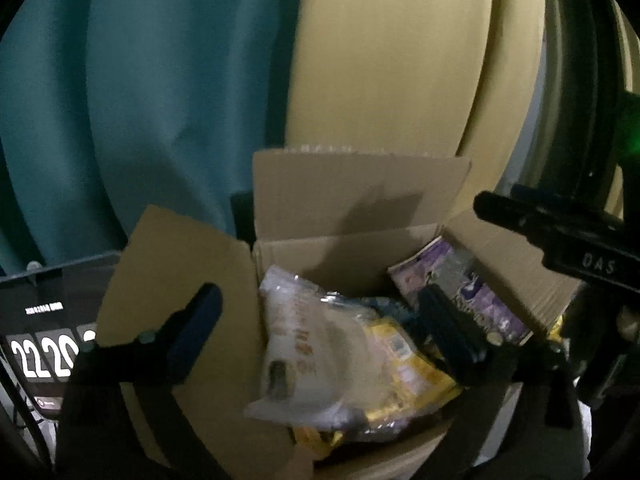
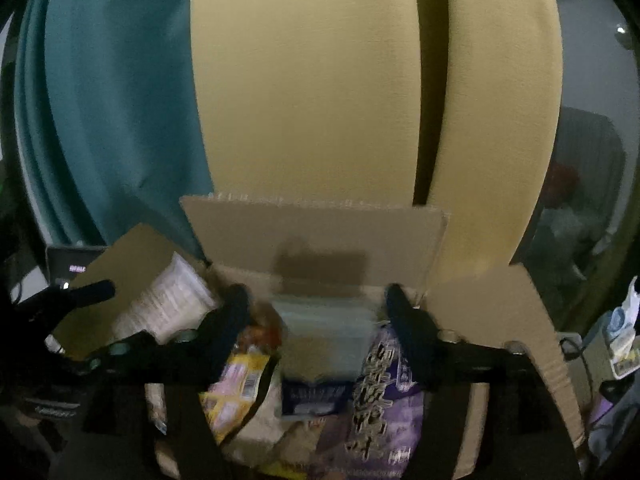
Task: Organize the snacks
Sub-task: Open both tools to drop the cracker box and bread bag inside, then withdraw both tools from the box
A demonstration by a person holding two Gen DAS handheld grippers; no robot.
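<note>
Both pairs of fingers stand spread wide and grasp nothing. The left gripper [image 1: 320, 326] hangs over the open cardboard box [image 1: 320, 216], one finger before the left flap, the other above the packets. The right gripper [image 2: 320, 320] faces the same box [image 2: 320, 232] from nearer the middle.

In the left wrist view, lower centre, a white packet [image 1: 312, 344] lies on a yellow packet [image 1: 408, 364]; a purple packet [image 1: 472, 288] leans against the right wall. In the right wrist view the box holds, from left to right, a white ribbed cup [image 2: 168, 304] at the left flap, the yellow packet [image 2: 236, 380], a pale clear-topped pack with a dark blue label [image 2: 320, 344] and the purple packet [image 2: 384, 392] with dark lettering.

Behind the box hang a teal curtain [image 1: 140, 100] at upper left and a beige panel [image 1: 392, 60] to its right. A dark screen showing white digits [image 1: 40, 352] sits at the lower left edge. What the box rests on is hidden. Small blurred items [image 2: 620, 336] crowd the right edge.
</note>
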